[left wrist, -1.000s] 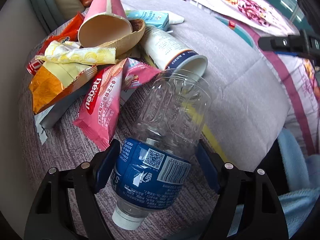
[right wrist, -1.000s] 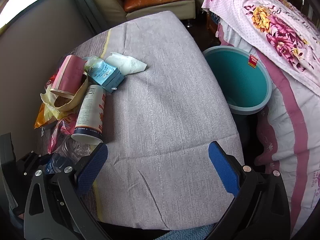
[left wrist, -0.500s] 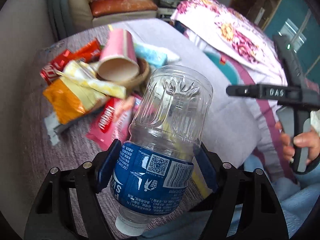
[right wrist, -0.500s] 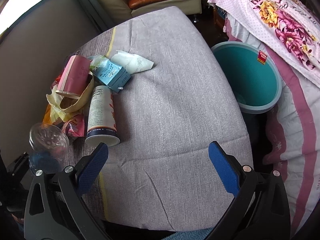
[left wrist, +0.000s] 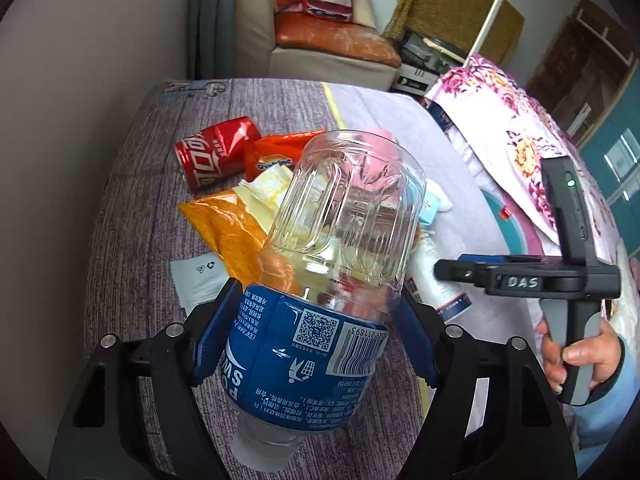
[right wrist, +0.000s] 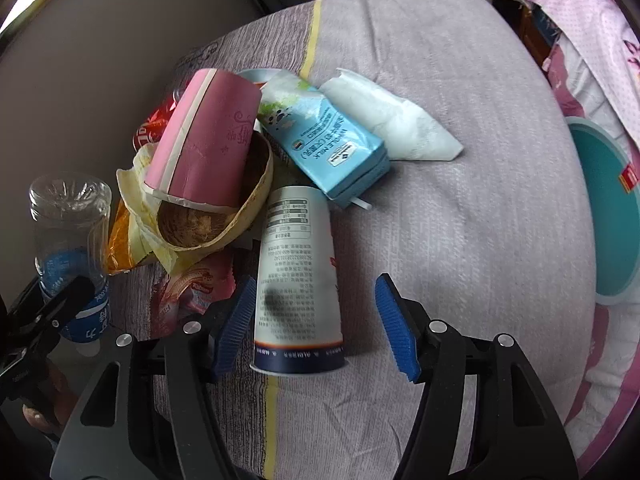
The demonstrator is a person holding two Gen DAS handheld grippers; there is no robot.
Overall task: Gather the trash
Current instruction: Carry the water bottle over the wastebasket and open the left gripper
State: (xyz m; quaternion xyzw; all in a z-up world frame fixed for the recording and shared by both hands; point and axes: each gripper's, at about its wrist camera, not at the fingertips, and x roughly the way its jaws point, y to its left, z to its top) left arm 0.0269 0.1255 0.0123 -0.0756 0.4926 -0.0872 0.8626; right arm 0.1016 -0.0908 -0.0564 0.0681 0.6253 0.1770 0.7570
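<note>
- Left gripper [left wrist: 316, 344] clamps the clear plastic bottle with blue label [left wrist: 320, 300], lifted at frame centre; judged next: carry it to the teal round bin [right wrist: 608, 216].
- Right gripper [right wrist: 316, 320] stands wide open, holding nothing, straddling the white printed paper cup [right wrist: 298, 280] at lower centre; closing comes next.

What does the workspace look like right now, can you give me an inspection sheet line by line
Surface: grey cloth-covered table with a yellow stripe.
Job's things: plastic bottle lifted off the table; white paper cup lying on its side; teal bin beside the table.
Clutter: pink cup, milk carton, red can, orange wrapper piled together.
Grippers: left gripper shut on the bottle; right gripper open around the white cup.
Cables: nothing seen.
Surroundings: sofa, floral bedding.
</note>
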